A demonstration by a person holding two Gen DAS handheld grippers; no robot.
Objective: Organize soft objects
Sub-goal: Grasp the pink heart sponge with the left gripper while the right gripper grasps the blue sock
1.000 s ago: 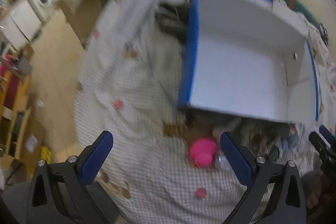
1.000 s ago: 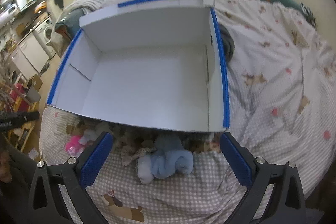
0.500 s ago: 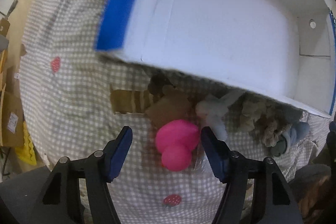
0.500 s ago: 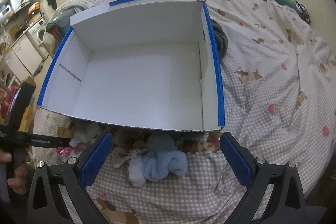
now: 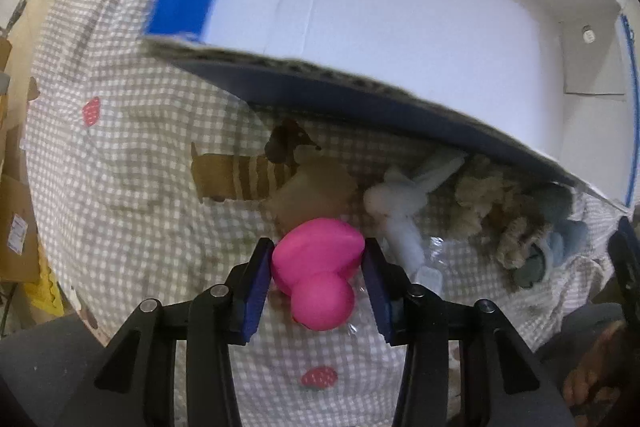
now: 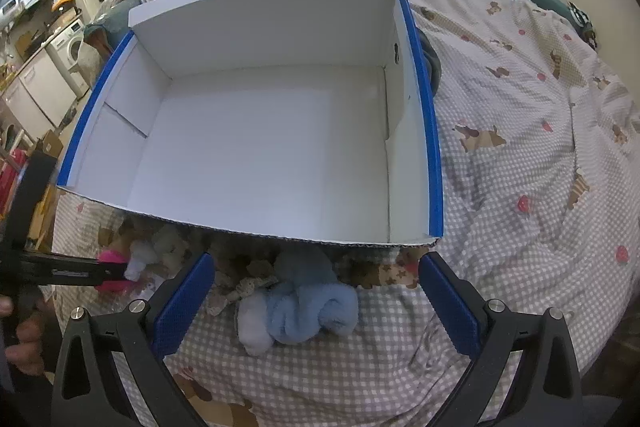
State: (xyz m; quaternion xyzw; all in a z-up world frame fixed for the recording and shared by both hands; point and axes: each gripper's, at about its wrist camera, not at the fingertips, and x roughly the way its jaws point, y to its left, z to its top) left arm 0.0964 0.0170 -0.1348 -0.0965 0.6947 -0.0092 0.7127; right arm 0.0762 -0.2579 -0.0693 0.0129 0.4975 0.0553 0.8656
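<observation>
A pink rubber-duck-like soft toy [image 5: 316, 267] lies on the checked bedspread in front of a white box with blue edges [image 5: 400, 27]. My left gripper [image 5: 318, 259] points straight down over it. Its jaws are closing, and both blue pads [image 5: 260, 267] touch the toy's sides. In the right wrist view the same toy [image 6: 110, 257] shows at the far left beside the left gripper's black arm. My right gripper [image 6: 316, 291] stands open above a light blue plush [image 6: 308, 303], with nothing between its pads. The box [image 6: 434, 155] is empty inside.
A white bunny [image 5: 400, 203], a beige curly plush [image 5: 492, 211] and a blue plush [image 5: 568, 239] lie along the box's near wall. A clear plastic scrap [image 5: 430, 267] is beside the pink toy. The bedspread [image 6: 520, 167] stretches to the right. A person's fingers [image 6: 16, 331] hold the left gripper.
My left gripper came down close over the pink toy and its jaws narrowed from wide apart to touching the toy's sides. The right gripper barely moved.
</observation>
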